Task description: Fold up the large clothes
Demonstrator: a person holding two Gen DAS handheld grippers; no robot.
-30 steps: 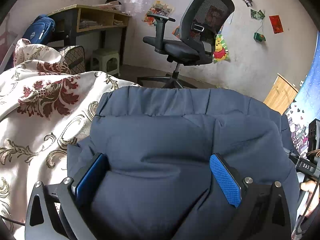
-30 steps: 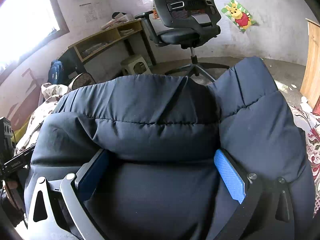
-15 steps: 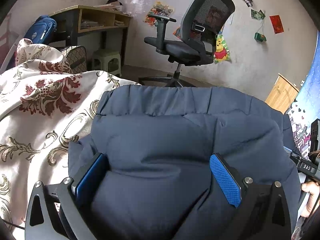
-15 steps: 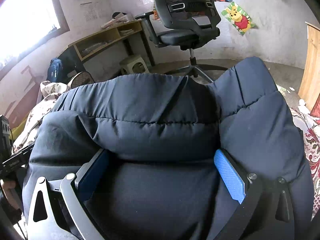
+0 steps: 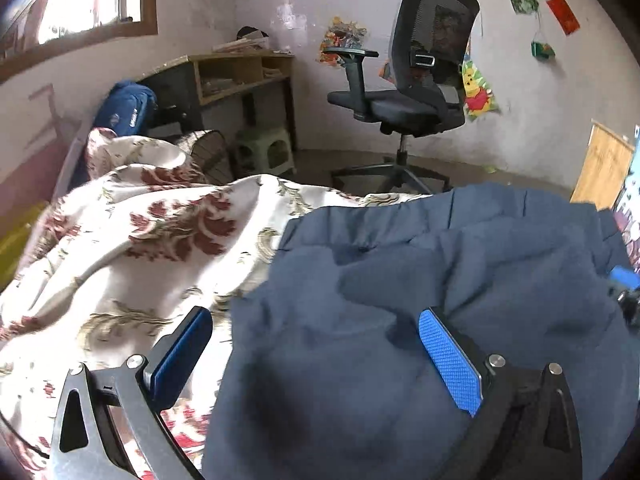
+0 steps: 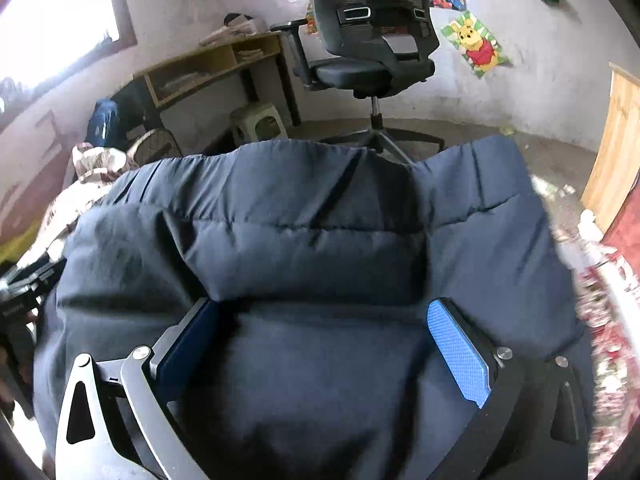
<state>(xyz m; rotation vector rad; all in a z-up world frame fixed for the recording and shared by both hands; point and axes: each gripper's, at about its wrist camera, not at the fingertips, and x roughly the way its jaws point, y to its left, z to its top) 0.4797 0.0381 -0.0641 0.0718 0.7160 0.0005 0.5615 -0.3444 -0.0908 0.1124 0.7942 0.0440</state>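
A dark navy padded jacket [image 5: 420,320] lies bunched on a bed with a cream and red floral cover [image 5: 140,248]. My left gripper [image 5: 316,344] is open at the jacket's left edge: its right pad lies on the jacket and its left pad is over the floral cover. My right gripper [image 6: 324,332] is open with both blue pads spread wide over the jacket [image 6: 304,248], which fills the space between them. The other gripper shows dimly at the left edge of the right wrist view.
A black office chair [image 5: 416,80] stands on the floor beyond the bed, also in the right wrist view [image 6: 368,40]. A wooden desk [image 5: 240,76], a blue bag [image 5: 124,110] and a green stool [image 5: 264,152] are against the far wall. A wooden board [image 6: 616,148] leans at right.
My left gripper has shifted left and lifted back, so its left pad is now off the jacket and over the floral cover. The right gripper has stayed over the jacket, moving only slightly.
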